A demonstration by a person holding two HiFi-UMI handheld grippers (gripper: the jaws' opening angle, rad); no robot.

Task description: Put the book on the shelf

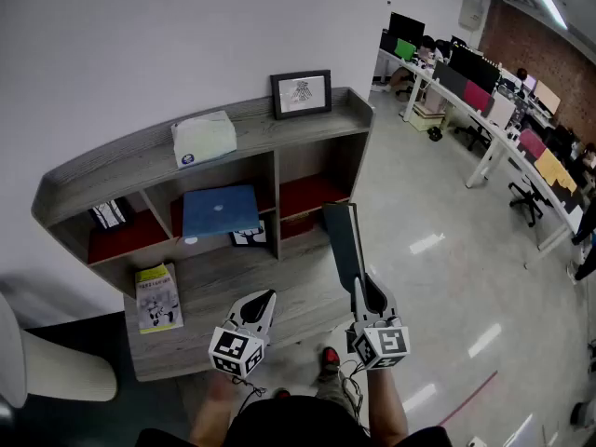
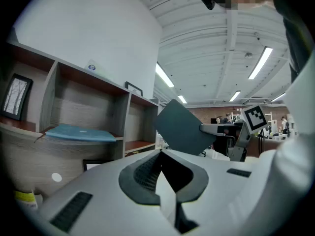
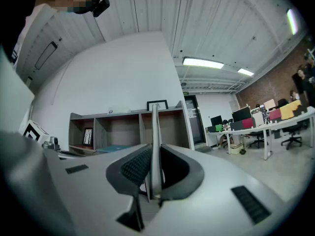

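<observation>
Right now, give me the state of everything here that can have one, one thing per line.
right gripper: jaws shut on the dark book.
dark book: held in the air, not yet on the shelf.
left gripper: jaws together, empty.
blue book: closed, flat in the middle compartment.
yellow book: closed, flat on the lower ledge.
picture frame: upright on the shelf top.

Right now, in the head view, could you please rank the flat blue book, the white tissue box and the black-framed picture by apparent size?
1. Flat blue book
2. White tissue box and black-framed picture: look alike, unranked.
</observation>
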